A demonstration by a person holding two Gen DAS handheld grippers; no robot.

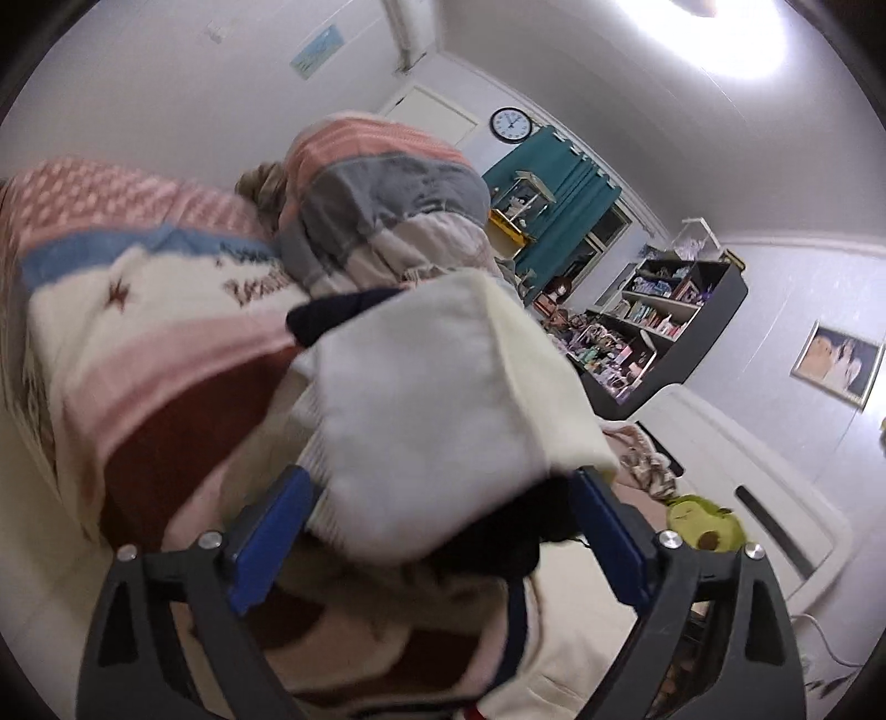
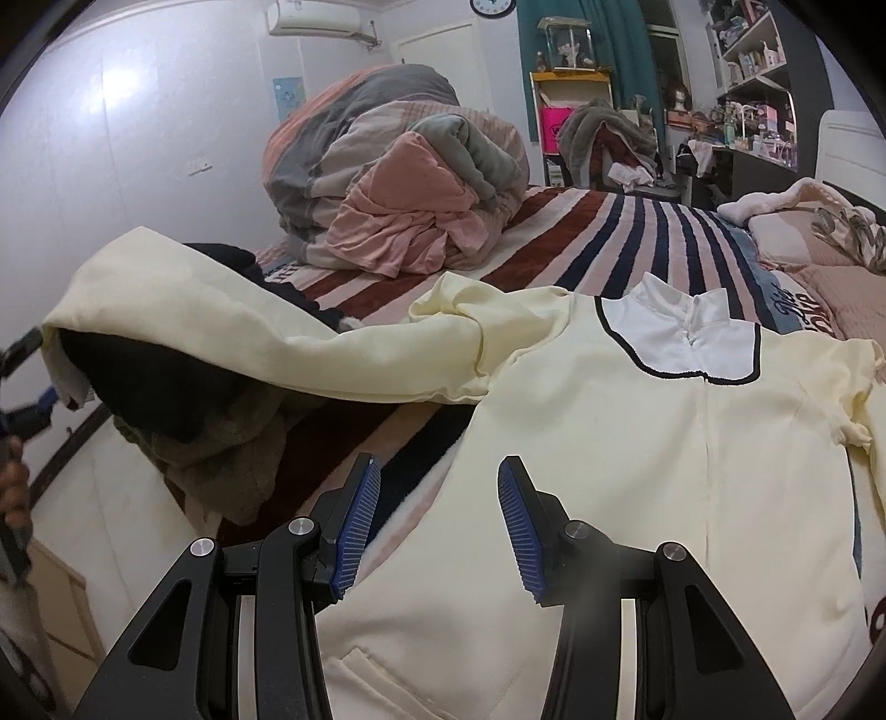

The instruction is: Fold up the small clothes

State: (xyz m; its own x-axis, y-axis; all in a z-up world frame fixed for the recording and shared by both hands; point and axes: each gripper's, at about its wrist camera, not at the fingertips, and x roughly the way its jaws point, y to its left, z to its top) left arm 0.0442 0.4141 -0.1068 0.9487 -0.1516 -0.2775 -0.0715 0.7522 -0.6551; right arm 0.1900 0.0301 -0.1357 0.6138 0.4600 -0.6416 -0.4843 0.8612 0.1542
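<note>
Folding barely begun: my left claw (image 1: pixel 443 498) stands wide around the cream garment's (image 2: pixel 637 443) lifted sleeve cuff (image 1: pixel 437 399) at 9 o'clock, right claw (image 2: pixel 440 498) released over its body on the bed (image 2: pixel 581 232).

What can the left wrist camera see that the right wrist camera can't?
Only the left wrist view shows the green plush toy and the framed picture on the wall. Only the right wrist view shows the cream garment's white collar, the air conditioner and the right gripper, open over the cloth. Both show the cream sleeve, the bundled quilt and the wall clock.
</note>
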